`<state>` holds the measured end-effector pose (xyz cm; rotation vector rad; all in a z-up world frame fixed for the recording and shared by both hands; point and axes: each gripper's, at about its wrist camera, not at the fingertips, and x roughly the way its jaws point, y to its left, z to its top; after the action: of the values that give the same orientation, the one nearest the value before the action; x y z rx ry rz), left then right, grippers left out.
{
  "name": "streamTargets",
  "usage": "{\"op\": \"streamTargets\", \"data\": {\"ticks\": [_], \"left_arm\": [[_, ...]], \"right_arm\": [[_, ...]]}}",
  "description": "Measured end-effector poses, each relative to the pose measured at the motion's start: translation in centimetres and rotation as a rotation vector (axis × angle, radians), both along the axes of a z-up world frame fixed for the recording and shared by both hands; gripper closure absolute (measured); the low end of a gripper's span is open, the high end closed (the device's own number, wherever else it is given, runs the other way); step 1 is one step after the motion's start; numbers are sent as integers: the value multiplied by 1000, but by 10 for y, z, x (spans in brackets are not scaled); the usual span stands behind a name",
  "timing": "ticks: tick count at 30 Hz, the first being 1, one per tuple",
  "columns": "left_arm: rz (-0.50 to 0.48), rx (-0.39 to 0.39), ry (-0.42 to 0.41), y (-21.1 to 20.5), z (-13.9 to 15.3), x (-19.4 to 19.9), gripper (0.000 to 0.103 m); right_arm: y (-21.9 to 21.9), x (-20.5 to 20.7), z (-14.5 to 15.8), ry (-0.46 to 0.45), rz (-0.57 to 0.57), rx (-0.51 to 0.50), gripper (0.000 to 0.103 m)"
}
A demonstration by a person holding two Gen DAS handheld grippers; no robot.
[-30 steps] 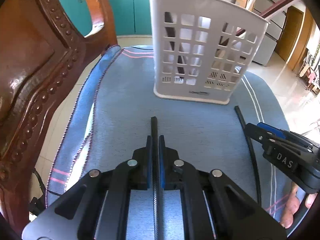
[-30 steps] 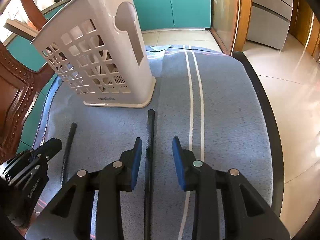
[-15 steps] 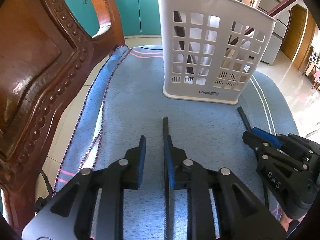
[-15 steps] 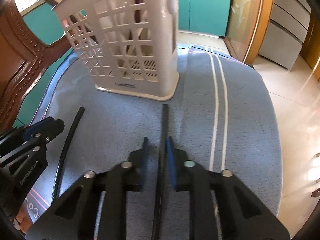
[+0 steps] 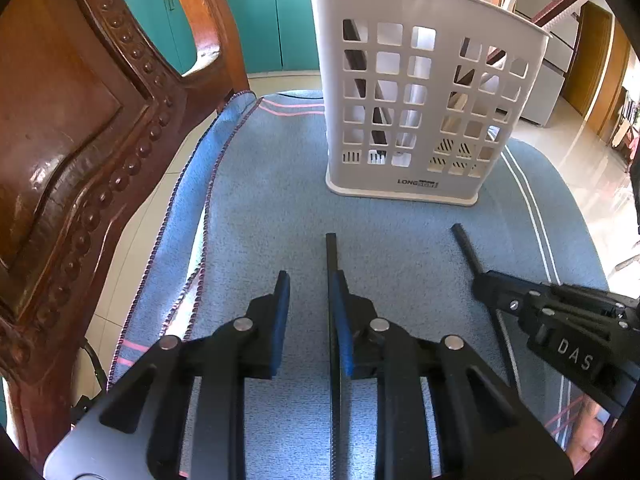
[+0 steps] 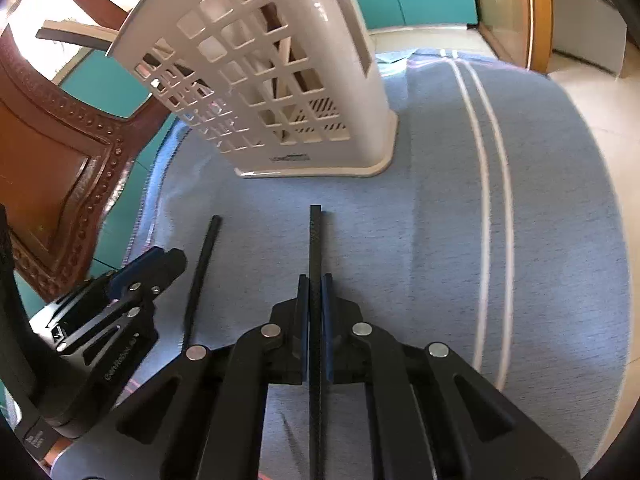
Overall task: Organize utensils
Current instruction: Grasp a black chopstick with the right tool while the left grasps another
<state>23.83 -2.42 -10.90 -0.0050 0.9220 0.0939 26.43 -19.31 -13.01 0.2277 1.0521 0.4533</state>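
Standing at far left: carved wooden chair back (image 5: 76, 152), filling the left third of the left wrist frame; seen again at the left edge of the right wrist frame (image 6: 52, 168).
Surface: blue cloth (image 5: 272, 208) with pink stripes near its left hem and two white stripes (image 6: 492, 216) running down the right half of the right wrist frame.
Left gripper (image 5: 310, 312): bottom centre of its own frame, fingers parted by a moderate gap, blue pads (image 5: 282, 312) facing each other. Nothing clamped. Also visible at lower left of the right wrist frame (image 6: 120, 292).
Left chopstick (image 5: 331, 264): black, lying on the cloth, running straight up from the bottom of the frame along the inner face of the right-hand finger; the left-hand finger stands apart from it. In the right wrist frame it shows as a slightly blurred black rod (image 6: 202, 272) just right of the left gripper.
Utensil basket (image 5: 416, 112): white, perforated, upright on the cloth in upper centre, beyond the chopstick tips and apart from them. Dark utensils show through the holes.
Right gripper (image 6: 315, 312): bottom centre of its own frame, fingers closed narrow on a second chopstick. Seen at lower right of the left wrist frame (image 5: 496, 286).
Right chopstick (image 6: 315, 248): black, gripped between the pads, tip pointing toward the basket base without reaching it.
Background: teal cabinets (image 5: 264, 20) at top.
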Motion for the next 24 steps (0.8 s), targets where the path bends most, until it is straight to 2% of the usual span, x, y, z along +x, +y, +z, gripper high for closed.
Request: {"op": "streamTargets", "data": {"ticks": [3,7,10,14,16,24], "left_arm": [[1,0,2,2,-1,1,78],[8,-1,7,7,-4,3,73],[14,-5,10,10,-6,6,69],[24,-8,19,14,-13,11,64],[30,-15,14,18,-15,15,61],[18,-28,13,17,-18,26,60]], "right_arm": [[0,-2,5,-42,-15,-96,96],[-4,-3,7,-61,-37,-161,96],[-10,-2,7,-77,-97,-203,93],[-18,0,9,-86,-137,-181,78],[-19,-1,9,-90,-139,-185,74],[-16,1,6,-96,-138,-196,72]]}}
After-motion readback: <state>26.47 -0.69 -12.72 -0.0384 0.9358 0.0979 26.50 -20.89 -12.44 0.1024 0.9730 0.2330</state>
